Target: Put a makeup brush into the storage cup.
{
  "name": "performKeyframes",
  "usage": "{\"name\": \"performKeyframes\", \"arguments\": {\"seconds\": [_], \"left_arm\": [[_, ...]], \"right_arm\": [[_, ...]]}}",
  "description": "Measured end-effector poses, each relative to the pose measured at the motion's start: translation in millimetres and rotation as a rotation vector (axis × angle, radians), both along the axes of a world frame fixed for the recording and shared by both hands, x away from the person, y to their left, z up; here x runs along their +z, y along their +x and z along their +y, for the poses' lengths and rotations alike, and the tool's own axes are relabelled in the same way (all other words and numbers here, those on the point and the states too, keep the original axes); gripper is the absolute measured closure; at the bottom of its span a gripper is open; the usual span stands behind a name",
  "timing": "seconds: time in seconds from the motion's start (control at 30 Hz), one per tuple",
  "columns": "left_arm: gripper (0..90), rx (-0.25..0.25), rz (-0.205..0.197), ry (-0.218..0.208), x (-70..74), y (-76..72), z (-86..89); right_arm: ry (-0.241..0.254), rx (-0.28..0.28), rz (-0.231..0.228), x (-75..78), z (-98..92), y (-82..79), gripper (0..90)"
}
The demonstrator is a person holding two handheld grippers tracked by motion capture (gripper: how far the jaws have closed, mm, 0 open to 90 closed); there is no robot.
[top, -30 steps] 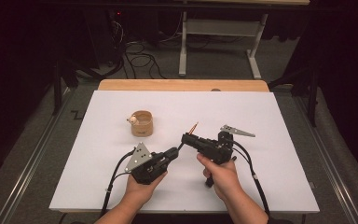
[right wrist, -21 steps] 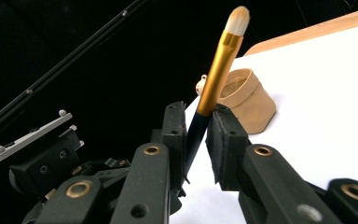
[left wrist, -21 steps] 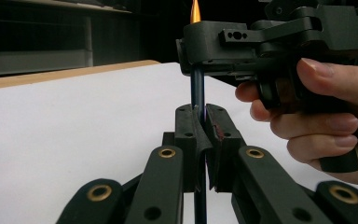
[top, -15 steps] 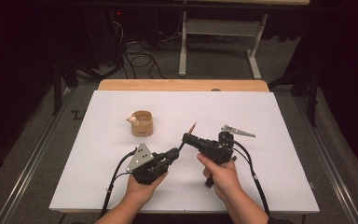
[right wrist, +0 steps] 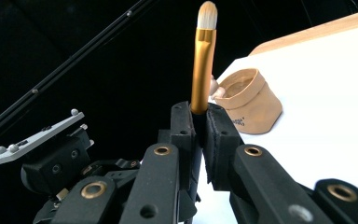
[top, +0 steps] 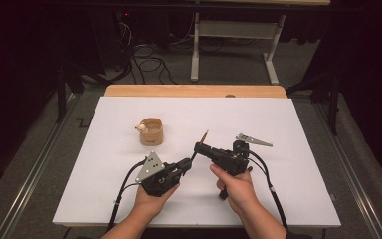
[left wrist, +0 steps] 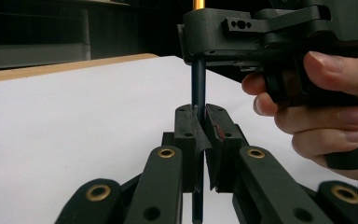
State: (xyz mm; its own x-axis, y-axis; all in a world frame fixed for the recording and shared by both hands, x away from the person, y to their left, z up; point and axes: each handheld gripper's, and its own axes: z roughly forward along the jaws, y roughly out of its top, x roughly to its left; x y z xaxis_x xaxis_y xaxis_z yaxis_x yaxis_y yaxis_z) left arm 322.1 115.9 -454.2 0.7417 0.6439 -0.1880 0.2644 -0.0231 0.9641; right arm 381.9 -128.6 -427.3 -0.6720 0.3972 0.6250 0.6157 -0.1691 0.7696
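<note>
Gold-banded brush (right wrist: 202, 60) pinched by both your tools: left tool (top: 188, 163) clamps dark handle end, right tool (top: 198, 147) clamps near ferrule, likely handover, above white counter (top: 298, 124), pouch (top: 151, 132) near.

The small dark print on the tan paper bag (right wrist: 249, 102) is too tiny to read

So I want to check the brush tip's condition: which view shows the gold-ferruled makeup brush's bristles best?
The right gripper view: the gold-ferruled makeup brush stands large, with its pale bristles sharp against the dark background. The left gripper view shows its dark handle and a sliver of gold at the top edge. In the high view the brush is tiny.
</note>
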Motion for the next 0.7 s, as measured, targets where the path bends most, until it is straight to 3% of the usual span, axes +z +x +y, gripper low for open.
{"name": "performKeyframes", "arguments": {"seconds": [0.2,0.7], "left_arm": [[77.3,-0.003,-0.002,-0.012,1.4,-0.4,1.7],[54.9,0.014,0.057,0.001,-0.6,6.3,2.5]], "right_arm": [[-0.007,-0.019,-0.012,1.6,-3.3,0.7,84.8],[-0.084,-0.042,-0.113,4.5,-7.0,-1.7,84.7]]}}
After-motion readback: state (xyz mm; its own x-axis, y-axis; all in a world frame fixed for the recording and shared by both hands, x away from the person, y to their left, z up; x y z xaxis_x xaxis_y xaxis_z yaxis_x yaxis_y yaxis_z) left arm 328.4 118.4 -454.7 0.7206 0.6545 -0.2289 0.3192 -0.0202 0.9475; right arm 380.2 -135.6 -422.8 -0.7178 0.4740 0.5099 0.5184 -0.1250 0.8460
